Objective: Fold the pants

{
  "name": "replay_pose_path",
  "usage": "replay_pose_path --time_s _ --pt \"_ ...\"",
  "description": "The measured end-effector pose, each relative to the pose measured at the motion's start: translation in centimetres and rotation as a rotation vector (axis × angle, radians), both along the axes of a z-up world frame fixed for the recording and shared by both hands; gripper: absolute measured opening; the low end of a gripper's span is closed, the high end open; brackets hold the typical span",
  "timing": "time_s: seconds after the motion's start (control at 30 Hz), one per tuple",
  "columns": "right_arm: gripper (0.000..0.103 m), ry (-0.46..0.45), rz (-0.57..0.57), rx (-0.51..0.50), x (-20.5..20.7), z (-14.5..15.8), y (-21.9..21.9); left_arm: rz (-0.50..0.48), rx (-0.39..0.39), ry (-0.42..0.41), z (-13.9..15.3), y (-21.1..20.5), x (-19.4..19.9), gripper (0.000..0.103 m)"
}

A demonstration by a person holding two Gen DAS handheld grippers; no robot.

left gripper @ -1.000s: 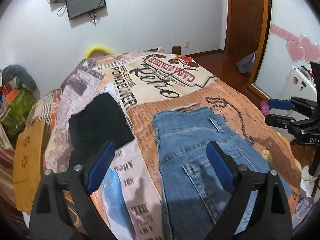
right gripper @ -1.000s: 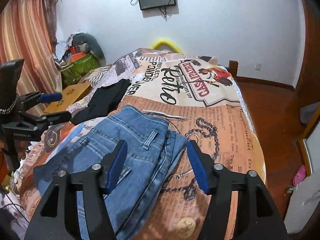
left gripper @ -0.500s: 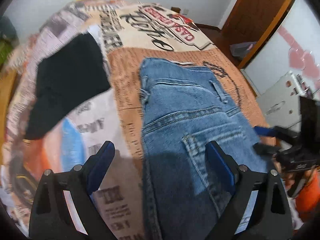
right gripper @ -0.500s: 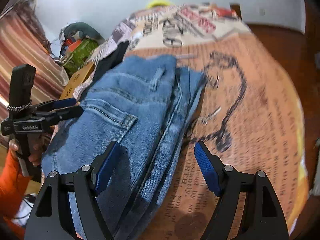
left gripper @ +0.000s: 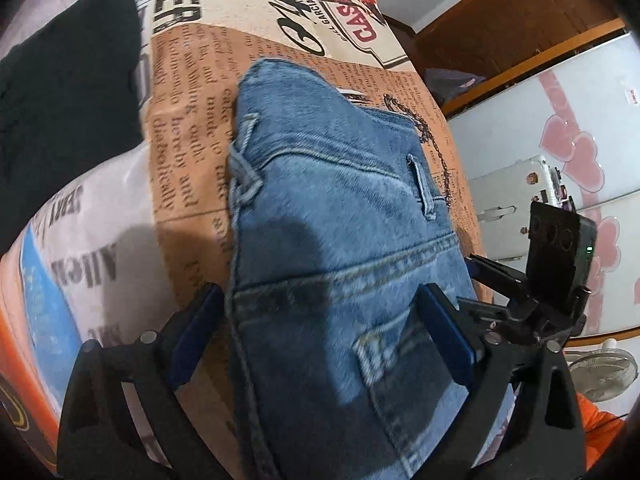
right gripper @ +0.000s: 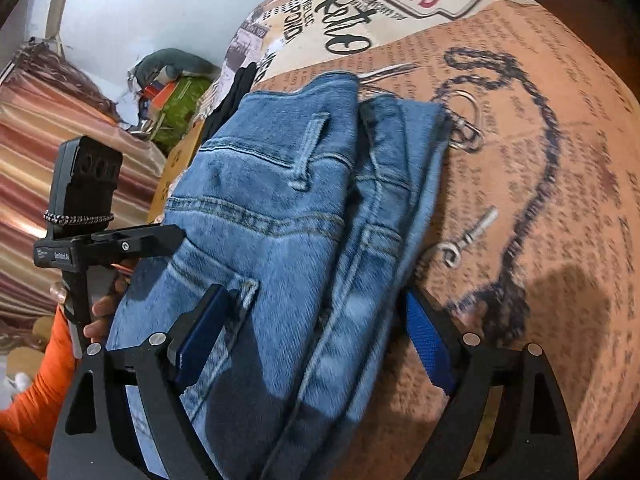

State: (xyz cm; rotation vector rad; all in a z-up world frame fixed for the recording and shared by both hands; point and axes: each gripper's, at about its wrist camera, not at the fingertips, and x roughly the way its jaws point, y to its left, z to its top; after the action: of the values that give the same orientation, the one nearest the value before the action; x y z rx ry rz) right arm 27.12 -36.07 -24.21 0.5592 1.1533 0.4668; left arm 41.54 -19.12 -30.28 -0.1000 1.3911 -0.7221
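Note:
Blue jeans (left gripper: 340, 220) lie folded lengthwise on the newspaper-print bed cover (left gripper: 188, 140), waistband at the far end and back pocket up. My left gripper (left gripper: 320, 320) hangs open just above the jeans' left edge, with denim between its blue pads but not pinched. In the right wrist view the jeans (right gripper: 280, 200) show a doubled right edge. My right gripper (right gripper: 316, 312) straddles that edge; its jaws are opening and nothing is gripped. Each gripper shows in the other's view: the right gripper (left gripper: 472, 284) at the jeans' right side, the left gripper (right gripper: 172, 240) at their left.
A black garment (left gripper: 68, 80) lies on the bed left of the jeans. The bed cover (right gripper: 540, 200) spreads bare to the right. A white cabinet (left gripper: 520, 200) and a fan (left gripper: 600, 372) stand beyond the bed's right edge. A curtain (right gripper: 48, 140) and a pile of bags (right gripper: 180, 92) are at the left.
Both grippers have tipped downward and sunk close to the jeans, which now fill both views. The right gripper's jaws have spread wider; the left gripper's have stayed wide.

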Motion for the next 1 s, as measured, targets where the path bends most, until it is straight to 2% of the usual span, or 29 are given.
replay_pose_path --time_s 0.07,0.13,0.23,0.3,0.4,0.5,0.73,1.0 --pt "0.085 0.001 0.003 0.001 0.2 0.0 0.0 -0.016 0.007 -0.02 0.2 -0.6 -0.1 0.087" --pt "0.081 -0.001 0.0 0.007 0.3 0.1 -0.1 -0.018 0.033 -0.055 0.6 -1.0 -0.3 0.084" --pt "0.067 -0.026 0.005 -0.019 0.0 0.9 -0.1 -0.028 0.052 -0.107 1.4 -1.2 -0.9 0.076" --pt "0.052 -0.048 0.003 -0.042 -0.1 2.0 0.0 -0.033 0.062 -0.148 2.4 -1.2 -1.4 0.068" --pt "0.029 -0.064 -0.015 -0.03 0.2 3.1 -0.5 -0.044 0.075 -0.214 4.1 -1.2 -2.5 0.061" --pt "0.028 -0.113 -0.009 -0.025 0.1 4.4 -0.3 -0.044 0.086 -0.283 5.8 -0.9 -3.6 0.058" --pt "0.025 -0.263 0.007 -0.033 -0.3 9.5 1.1 0.011 0.053 -0.457 11.3 1.4 -5.8 0.055" --pt "0.025 -0.428 0.037 -0.029 1.0 15.3 4.2 0.109 0.057 -0.632 16.5 5.5 -6.5 0.054"
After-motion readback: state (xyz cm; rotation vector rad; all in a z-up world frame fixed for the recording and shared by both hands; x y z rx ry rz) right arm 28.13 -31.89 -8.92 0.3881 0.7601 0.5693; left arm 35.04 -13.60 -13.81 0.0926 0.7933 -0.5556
